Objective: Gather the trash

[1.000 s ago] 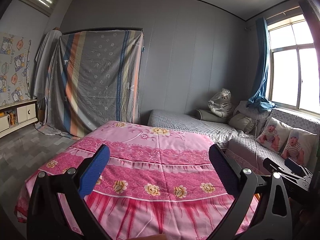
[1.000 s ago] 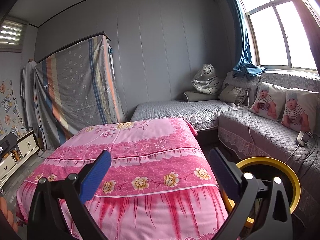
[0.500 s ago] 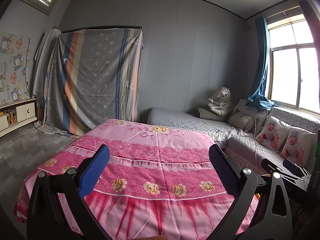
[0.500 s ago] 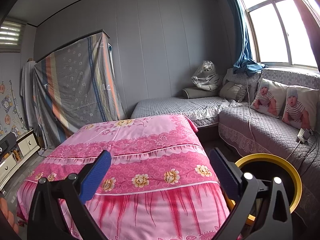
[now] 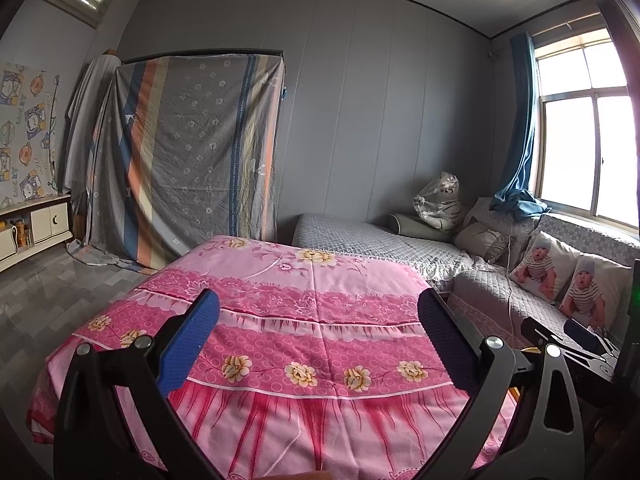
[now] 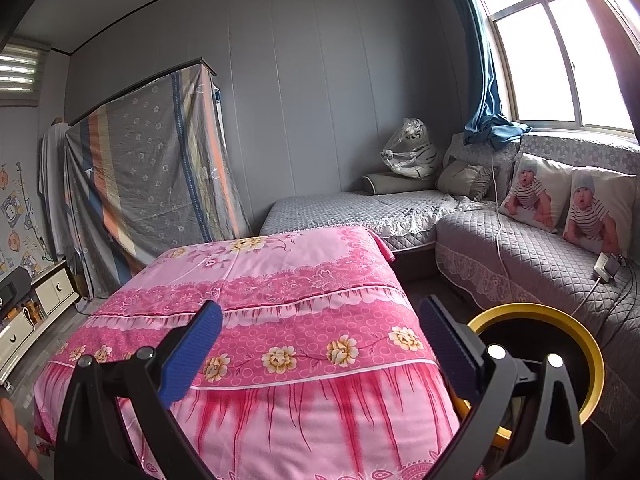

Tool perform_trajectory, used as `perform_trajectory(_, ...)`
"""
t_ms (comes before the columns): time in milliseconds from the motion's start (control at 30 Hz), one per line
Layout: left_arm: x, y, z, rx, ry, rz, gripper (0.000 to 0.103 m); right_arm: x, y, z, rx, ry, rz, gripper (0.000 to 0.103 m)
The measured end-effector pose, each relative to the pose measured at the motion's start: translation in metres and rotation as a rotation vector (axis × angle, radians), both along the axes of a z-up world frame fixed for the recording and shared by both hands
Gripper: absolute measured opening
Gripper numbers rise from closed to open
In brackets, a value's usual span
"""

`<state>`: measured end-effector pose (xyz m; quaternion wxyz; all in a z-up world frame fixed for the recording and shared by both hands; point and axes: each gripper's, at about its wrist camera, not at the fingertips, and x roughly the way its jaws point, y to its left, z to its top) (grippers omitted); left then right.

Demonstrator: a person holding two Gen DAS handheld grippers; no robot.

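My left gripper (image 5: 318,308) is open and empty, held over the near edge of a table covered with a pink floral cloth (image 5: 304,320). My right gripper (image 6: 320,314) is open and empty over the same cloth (image 6: 280,288). A black trash bin with a yellow rim (image 6: 560,316) stands on the floor right of the table, partly hidden by the right finger. The right gripper's black tips show in the left wrist view (image 5: 568,332). I see no trash on the cloth.
A grey quilted corner sofa (image 6: 520,248) with two baby-print cushions (image 6: 568,204) runs along the right under the window. A wrapped plush tiger (image 5: 438,200) sits in its corner. A striped sheet covers a wardrobe (image 5: 188,152). A low white cabinet (image 5: 36,228) stands at left.
Both views have shifted slightly: the table and room sit a little lower and farther, as both grippers rise or tilt a bit. Both jaws stay open.
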<state>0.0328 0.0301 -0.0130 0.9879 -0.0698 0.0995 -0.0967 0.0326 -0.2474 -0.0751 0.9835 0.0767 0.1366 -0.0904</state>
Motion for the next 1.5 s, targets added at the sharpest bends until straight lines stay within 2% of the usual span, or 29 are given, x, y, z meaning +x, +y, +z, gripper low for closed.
perform_trajectory(1500,0.0041,-0.0043,-0.0047,-0.002,0.019,-0.023,0.095,0.0025,0.0010,-0.0077,0.015,0.024,0.002,0.095)
